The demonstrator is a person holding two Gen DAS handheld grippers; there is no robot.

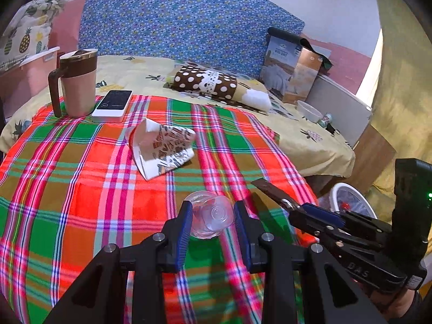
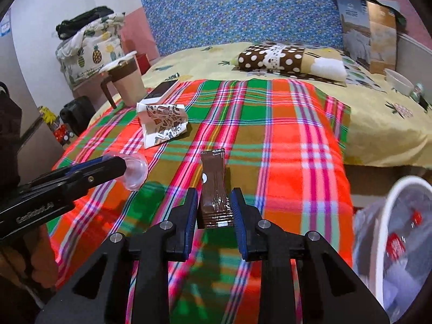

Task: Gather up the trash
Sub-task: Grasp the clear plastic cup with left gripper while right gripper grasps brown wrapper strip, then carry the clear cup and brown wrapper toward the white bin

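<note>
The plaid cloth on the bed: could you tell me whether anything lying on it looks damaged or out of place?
Yes: the crushed white paper cup with brown print lies flattened on its side on the red-and-green plaid cloth, near the upright brown-lidded beige mug and the white phone, which look normal.

Premises: a home bedroom. Evidence: bed (image 2: 378,135) with pineapple-print sheet, polka-dot pillow (image 2: 272,58), plaid blanket (image 2: 283,124), upholstered headboard (image 2: 243,8).
</note>
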